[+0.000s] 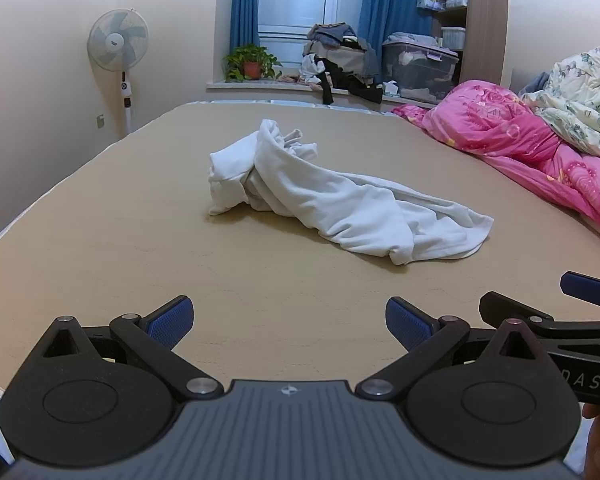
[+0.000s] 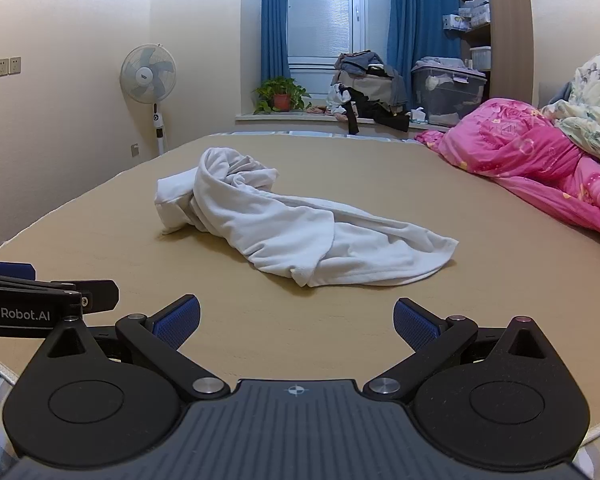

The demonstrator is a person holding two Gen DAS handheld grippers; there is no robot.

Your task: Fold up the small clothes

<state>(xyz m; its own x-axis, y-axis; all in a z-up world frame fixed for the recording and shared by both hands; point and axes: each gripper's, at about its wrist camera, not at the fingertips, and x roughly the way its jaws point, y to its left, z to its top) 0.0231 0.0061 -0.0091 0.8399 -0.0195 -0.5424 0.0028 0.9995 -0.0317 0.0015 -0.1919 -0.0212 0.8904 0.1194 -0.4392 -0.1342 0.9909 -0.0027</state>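
Observation:
A crumpled white garment (image 1: 332, 196) lies in a long heap in the middle of the beige mattress (image 1: 140, 248). The right wrist view shows the same garment (image 2: 292, 228) on the mattress (image 2: 100, 248). My left gripper (image 1: 288, 326) is open near the mattress's front edge, well short of the cloth, with nothing between its blue pads. My right gripper (image 2: 296, 326) is also open and empty, just short of the garment's near end. Each gripper shows at the edge of the other's view, side by side.
A pink quilt (image 1: 540, 148) and a floral duvet (image 1: 580, 100) are piled on the bed's right side. A standing fan (image 1: 118, 46) is by the left wall. The windowsill holds a potted plant (image 1: 252, 62), heaped clothes (image 1: 340, 60) and a storage bin (image 1: 420, 70).

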